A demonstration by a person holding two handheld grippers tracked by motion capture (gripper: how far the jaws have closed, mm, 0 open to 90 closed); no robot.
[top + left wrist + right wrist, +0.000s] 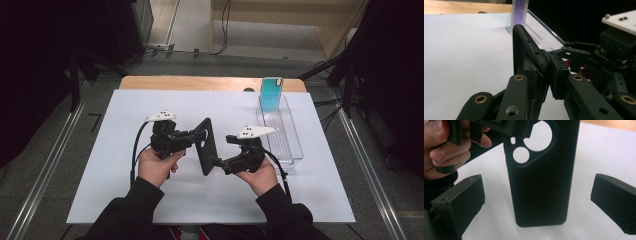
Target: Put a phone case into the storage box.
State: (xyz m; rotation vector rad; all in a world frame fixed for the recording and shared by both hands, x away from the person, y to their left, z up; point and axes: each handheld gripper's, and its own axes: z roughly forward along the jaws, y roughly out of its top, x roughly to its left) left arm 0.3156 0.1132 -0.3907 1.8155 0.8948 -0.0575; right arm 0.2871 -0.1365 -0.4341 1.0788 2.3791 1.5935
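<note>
Phone case (pixel 206 146), black and matte, hangs right between my two grippers, up off the white table (pixel 100 165). My left gripper (pixel 196 136) has it clamped at the top end, pads squeezing the rim near the camera cutouts; in the left gripper view I'm looking along that thin edge (pixel 530 47) running away from my jaws, button holes and all. Now my right gripper (pixel 536 202): jaws spread wide, one pad on either side of the case, neither touching it. In the right gripper view the lower half of the case (pixel 541 192) sits dead centre between them, with daylight on both sides.

How will it handle? Light, I'd judge, and rubbery rather than rigid, so a hollow shell like this probably flexes if I pinch across the open back. The matte skin looks grippy, not slick. Best hold for my right, I reckon, is across the two long side walls low down, well below the left gripper's pinch, where the rim gives some stiffness. Squeeze gently; too hard and it may buckle or twist out.

Beyond my right gripper a clear tray (pixel 287 145) waits with a teal case (pixel 271 93) standing at its far end.
</note>
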